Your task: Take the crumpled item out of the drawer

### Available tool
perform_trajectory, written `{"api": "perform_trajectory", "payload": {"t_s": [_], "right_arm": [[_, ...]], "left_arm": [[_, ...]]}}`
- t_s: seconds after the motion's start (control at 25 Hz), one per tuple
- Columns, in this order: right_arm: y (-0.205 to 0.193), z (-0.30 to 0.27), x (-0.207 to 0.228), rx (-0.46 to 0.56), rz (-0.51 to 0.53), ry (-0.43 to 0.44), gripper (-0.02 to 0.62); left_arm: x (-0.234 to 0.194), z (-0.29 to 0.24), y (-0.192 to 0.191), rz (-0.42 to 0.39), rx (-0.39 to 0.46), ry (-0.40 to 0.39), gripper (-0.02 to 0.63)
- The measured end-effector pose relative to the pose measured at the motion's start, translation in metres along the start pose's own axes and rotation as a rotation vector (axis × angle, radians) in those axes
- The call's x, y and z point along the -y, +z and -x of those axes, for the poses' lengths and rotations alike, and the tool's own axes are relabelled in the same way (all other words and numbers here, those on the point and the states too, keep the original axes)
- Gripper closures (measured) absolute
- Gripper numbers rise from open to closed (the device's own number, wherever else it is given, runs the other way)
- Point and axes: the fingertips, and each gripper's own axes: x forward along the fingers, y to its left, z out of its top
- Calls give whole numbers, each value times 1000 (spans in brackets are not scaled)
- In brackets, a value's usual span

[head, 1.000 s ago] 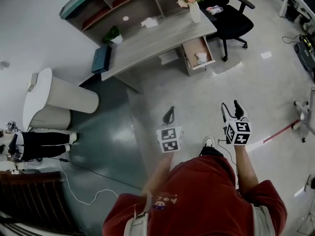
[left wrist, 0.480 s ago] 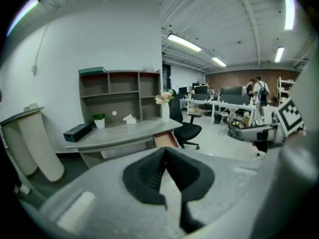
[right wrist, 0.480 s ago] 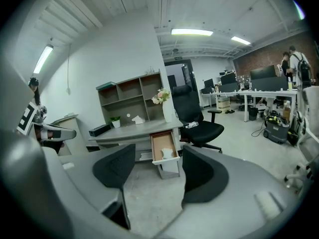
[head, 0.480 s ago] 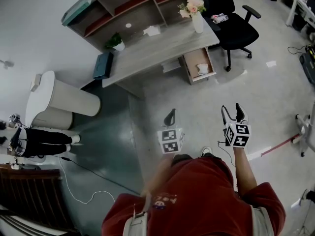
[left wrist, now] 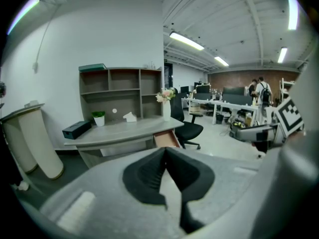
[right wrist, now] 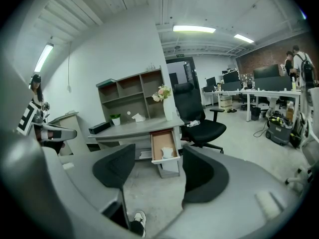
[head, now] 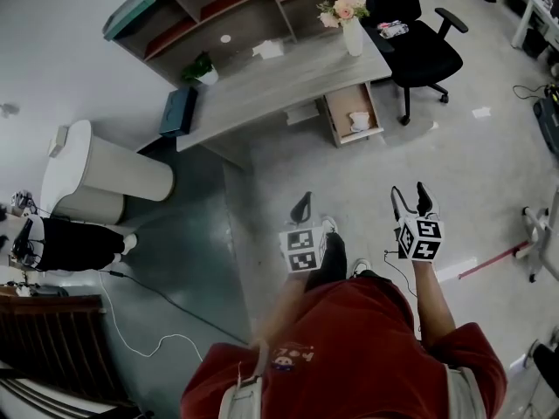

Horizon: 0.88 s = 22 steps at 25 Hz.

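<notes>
The grey desk (head: 262, 81) has one drawer (head: 338, 116) pulled open beside the chair. In it lies the crumpled white item (head: 358, 120), which also shows in the right gripper view as a crumpled item (right wrist: 167, 152) inside the drawer (right wrist: 156, 148). Both grippers hang over the bare floor, well short of the desk. My left gripper (head: 304, 196) is shut with nothing in it, its pads meeting in the left gripper view (left wrist: 165, 149). My right gripper (head: 409, 190) is open; its jaws have just been opening, with nothing between them (right wrist: 157, 164).
A black office chair (head: 419, 46) stands right of the drawer. A vase of flowers (head: 352, 24) and a shelf unit (head: 218, 7) sit on the desk. White rounded cabinets (head: 113, 177), a seated person (head: 70, 243) and a floor cable (head: 157, 304) lie left. A red-handled tool (head: 489, 256) lies right.
The person has stepped towards the desk, and a dark leg and shoe now show between the grippers. Both grippers have come forward with the step.
</notes>
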Motion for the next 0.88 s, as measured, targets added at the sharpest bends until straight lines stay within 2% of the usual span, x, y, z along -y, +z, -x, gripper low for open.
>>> {"api": "perform_trajectory", "payload": {"t_s": [0.24, 0.44, 0.88], "right_arm": [[5, -21, 0, -11, 16, -13, 275], [17, -54, -4, -5, 28, -14, 270], [47, -147, -41, -43, 51, -7, 270]], "left_arm": [[-8, -25, 2, 8, -2, -15, 607], [-23, -54, 10, 15, -1, -34, 607], [-97, -120, 43, 21, 14, -52, 607]]}}
